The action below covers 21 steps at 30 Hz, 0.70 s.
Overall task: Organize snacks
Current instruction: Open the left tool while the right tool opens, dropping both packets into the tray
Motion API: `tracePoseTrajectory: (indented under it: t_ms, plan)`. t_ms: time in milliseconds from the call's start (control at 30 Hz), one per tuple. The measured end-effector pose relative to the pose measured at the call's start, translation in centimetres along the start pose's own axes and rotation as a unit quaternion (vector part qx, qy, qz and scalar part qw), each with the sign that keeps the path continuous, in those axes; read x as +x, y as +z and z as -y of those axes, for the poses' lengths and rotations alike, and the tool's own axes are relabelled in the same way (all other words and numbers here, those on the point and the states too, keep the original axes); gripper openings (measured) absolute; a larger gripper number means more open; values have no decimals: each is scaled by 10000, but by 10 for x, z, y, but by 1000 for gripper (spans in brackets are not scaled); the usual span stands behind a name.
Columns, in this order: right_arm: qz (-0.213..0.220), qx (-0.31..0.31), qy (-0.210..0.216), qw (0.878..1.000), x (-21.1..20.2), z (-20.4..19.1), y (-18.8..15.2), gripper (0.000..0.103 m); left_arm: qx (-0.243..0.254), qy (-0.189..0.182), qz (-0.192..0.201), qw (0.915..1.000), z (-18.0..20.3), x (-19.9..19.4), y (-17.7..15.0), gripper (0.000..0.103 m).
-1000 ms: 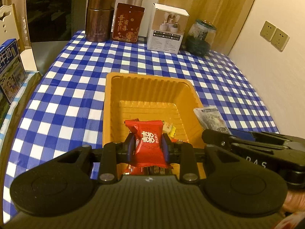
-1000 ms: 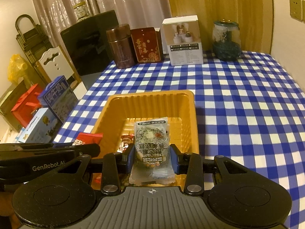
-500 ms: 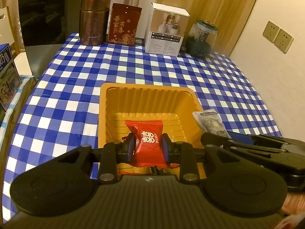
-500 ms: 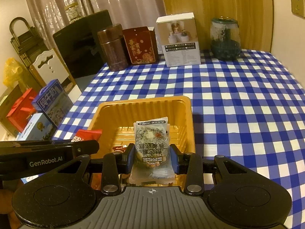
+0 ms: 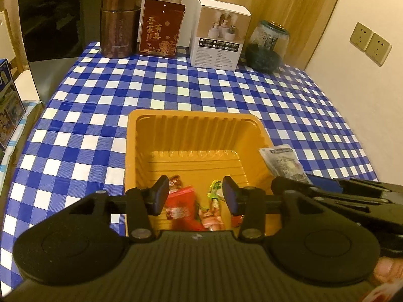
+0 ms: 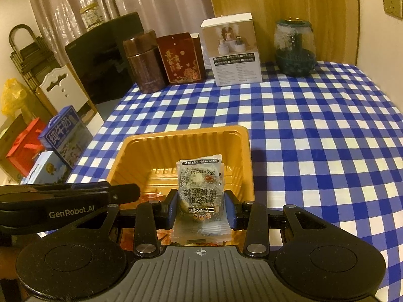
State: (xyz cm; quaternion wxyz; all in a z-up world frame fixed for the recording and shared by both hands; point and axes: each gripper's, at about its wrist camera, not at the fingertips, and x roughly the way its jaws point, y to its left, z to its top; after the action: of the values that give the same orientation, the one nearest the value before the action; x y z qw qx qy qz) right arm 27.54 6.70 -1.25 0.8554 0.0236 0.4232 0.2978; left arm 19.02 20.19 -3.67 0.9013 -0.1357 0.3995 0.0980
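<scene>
over orange tray (image 5: 131, 151): left claw (image 5: 196, 196) spread above red packet (image 5: 180, 205); right claw (image 6: 201, 207) pinching sesame snack (image 6: 200, 188).

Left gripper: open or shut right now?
Open. The left gripper has its fingers spread with nothing between them; the red packet lies below in the orange tray.

We look from two cameras, one riding just behind each gripper's fingers, both angled down and forward across the checked tablecloth (image 5: 226, 90) toward the far wall. The left view sits close above the near rim of the orange tray (image 5: 196, 118) — its own fingers (image 5: 161, 196) fill the lower frame. The right view hangs at a similar closeness, slightly to the tray's (image 6: 181, 136) right. We see both share the tray, the brown canister (image 5: 118, 22) (image 6: 144, 60), the white box (image 5: 219, 32) (image 6: 233, 50) and the glass jar (image 5: 267, 45) (image 6: 294, 47) — and each catches the other gripper at its edge
</scene>
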Motion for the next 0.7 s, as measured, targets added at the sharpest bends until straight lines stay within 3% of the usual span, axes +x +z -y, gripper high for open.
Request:
tracePoseTrajectory:
  t_ms: [700]
  plan:
    - [91, 6, 64, 9999, -15, -10, 4, 39, 90, 57, 80, 9999, -8, -27, -5, 43]
